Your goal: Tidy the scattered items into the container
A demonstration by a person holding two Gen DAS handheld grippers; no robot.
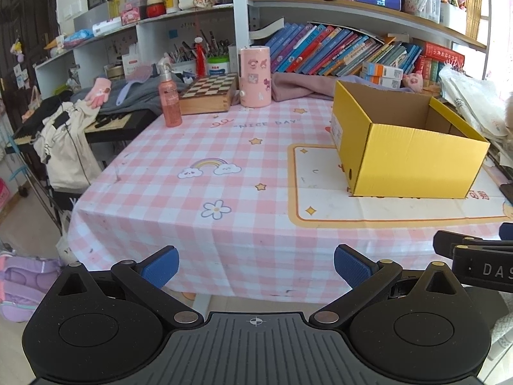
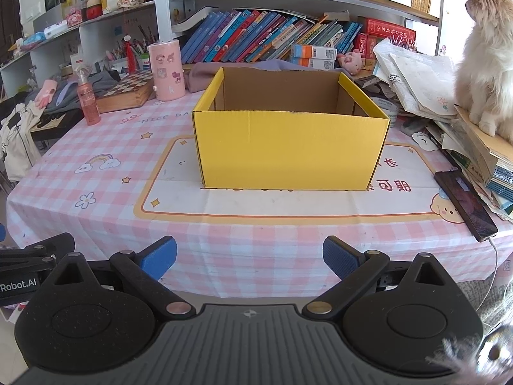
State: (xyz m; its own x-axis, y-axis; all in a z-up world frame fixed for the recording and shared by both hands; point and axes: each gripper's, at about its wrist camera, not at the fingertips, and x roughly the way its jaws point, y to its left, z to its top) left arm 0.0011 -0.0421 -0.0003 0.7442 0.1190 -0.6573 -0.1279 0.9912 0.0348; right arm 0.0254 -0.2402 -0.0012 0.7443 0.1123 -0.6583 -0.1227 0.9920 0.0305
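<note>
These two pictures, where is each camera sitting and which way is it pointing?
Left wrist view: sits on the left gripper, off the table's near-left edge, facing the pink tablecloth and shelves; its open blue-padded fingers show, plus the other gripper's edge at right.
Right wrist view: sits on the right gripper, facing the yellow box head-on; its open fingers show, and a cat sits at right.
Shared: both see the yellow box, pink spray bottle and chessboard.

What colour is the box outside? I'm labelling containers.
Yellow outside, brown inside: the box shows best in the right wrist view.
</note>
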